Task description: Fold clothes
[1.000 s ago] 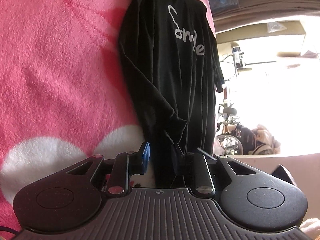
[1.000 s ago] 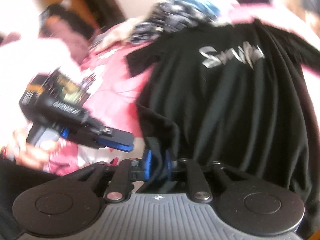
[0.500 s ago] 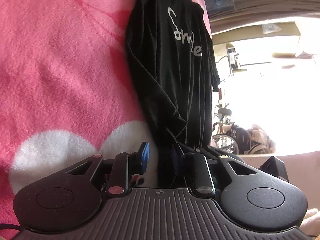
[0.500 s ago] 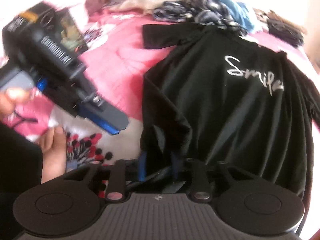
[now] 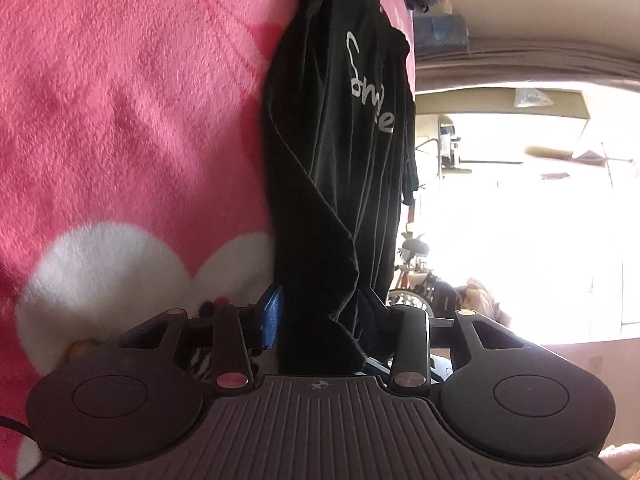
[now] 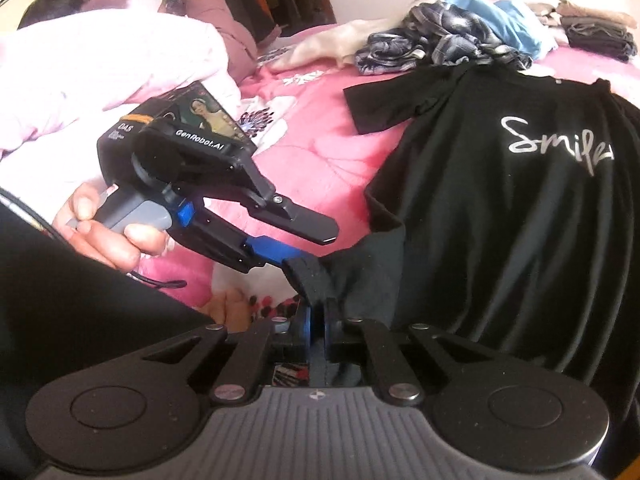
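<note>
- A black T-shirt (image 6: 500, 216) with white "Smile" lettering lies print-up on a pink floral blanket (image 6: 320, 148) on the bed, its long axis running from the hem nearest the cameras to the collar at the far end.
- The right tool (image 6: 318, 330) is nearly closed, pinching a bunched hem corner.
- The left tool (image 5: 320, 308), wider apart, has shirt fabric between its blue-padded fingers (image 5: 272, 308); in the right wrist view it grips the same hem.
- Loose clothes (image 6: 460, 36) are heaped beyond the collar.

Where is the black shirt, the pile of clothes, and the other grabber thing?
black shirt (image 6: 520, 232): right wrist view, on the chest below the white lettering.
pile of clothes (image 6: 448, 40): right wrist view, on the plaid garment.
left gripper (image 6: 308, 242): right wrist view, between its fingertips.
</note>
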